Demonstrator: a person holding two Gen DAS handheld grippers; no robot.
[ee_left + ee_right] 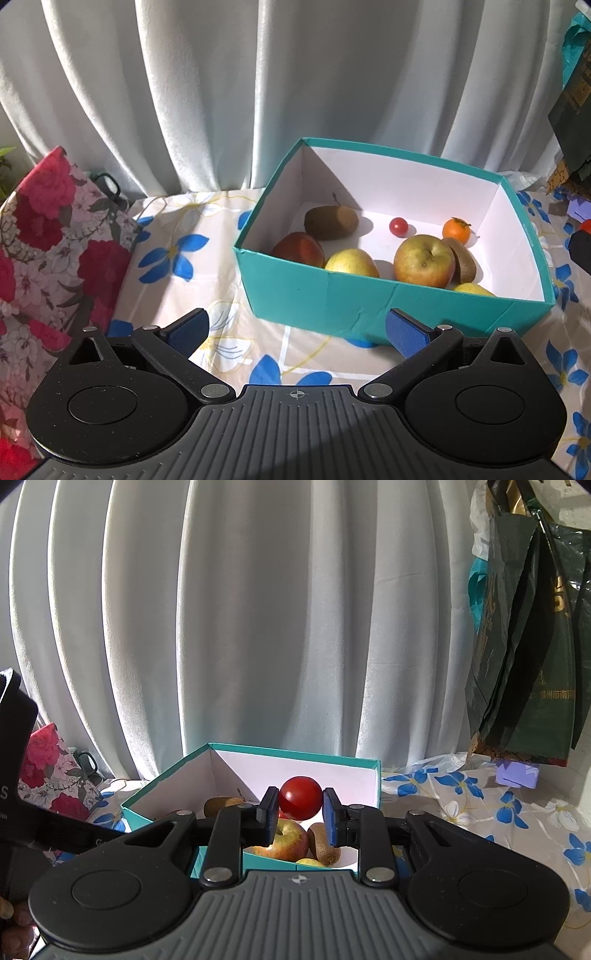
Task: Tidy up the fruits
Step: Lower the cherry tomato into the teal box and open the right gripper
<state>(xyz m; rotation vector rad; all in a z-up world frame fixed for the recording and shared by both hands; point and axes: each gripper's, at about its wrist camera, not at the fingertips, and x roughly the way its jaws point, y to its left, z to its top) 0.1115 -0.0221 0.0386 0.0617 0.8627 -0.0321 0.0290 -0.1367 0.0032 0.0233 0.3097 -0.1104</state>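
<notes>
A teal box with a white inside stands on the flowered tablecloth. It holds a greenish apple, a red apple, two kiwis, a yellow fruit, a small orange fruit and a cherry tomato. My left gripper is open and empty just in front of the box's near wall. My right gripper is shut on a red tomato, held above the box over the apple and a kiwi.
A white curtain hangs behind the table. A red-flowered cushion lies at the left table edge. Dark green bags hang at the right. A lilac block sits below them. The left gripper's body shows at the right wrist view's left edge.
</notes>
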